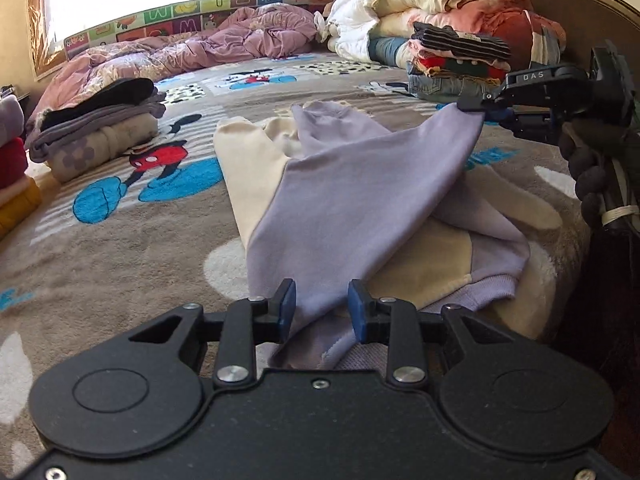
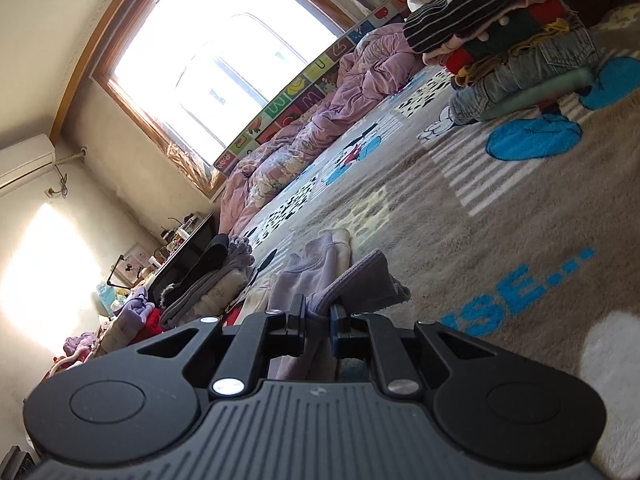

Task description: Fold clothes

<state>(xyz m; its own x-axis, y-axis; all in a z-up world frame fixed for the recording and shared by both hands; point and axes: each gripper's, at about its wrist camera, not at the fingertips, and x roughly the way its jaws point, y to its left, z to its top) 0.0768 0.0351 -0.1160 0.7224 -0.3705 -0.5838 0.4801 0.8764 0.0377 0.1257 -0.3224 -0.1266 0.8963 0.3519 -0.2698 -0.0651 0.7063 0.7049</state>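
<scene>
A lilac and cream sweatshirt (image 1: 360, 184) lies on the bed, partly lifted. In the left wrist view my left gripper (image 1: 322, 306) is at its near edge. A bunched lilac fold fills the gap between the blue pads (image 1: 287, 306), which touch it on both sides. At the right, my right gripper (image 1: 474, 108) is shut on a lilac corner, held up so the cloth stretches between the two grippers. A gloved hand (image 1: 592, 168) holds that gripper. In the right wrist view the right gripper (image 2: 318, 316) pinches the lilac sweatshirt (image 2: 320, 272), its ribbed hem sticking out beyond.
The bed has a grey cartoon-print blanket (image 1: 120, 240). A folded stack (image 1: 460, 60) sits at the far right, another folded pile (image 1: 100, 128) at the left, a crumpled pink quilt (image 1: 224, 44) along the far side. Bedding is heaped by the headboard (image 1: 580, 12).
</scene>
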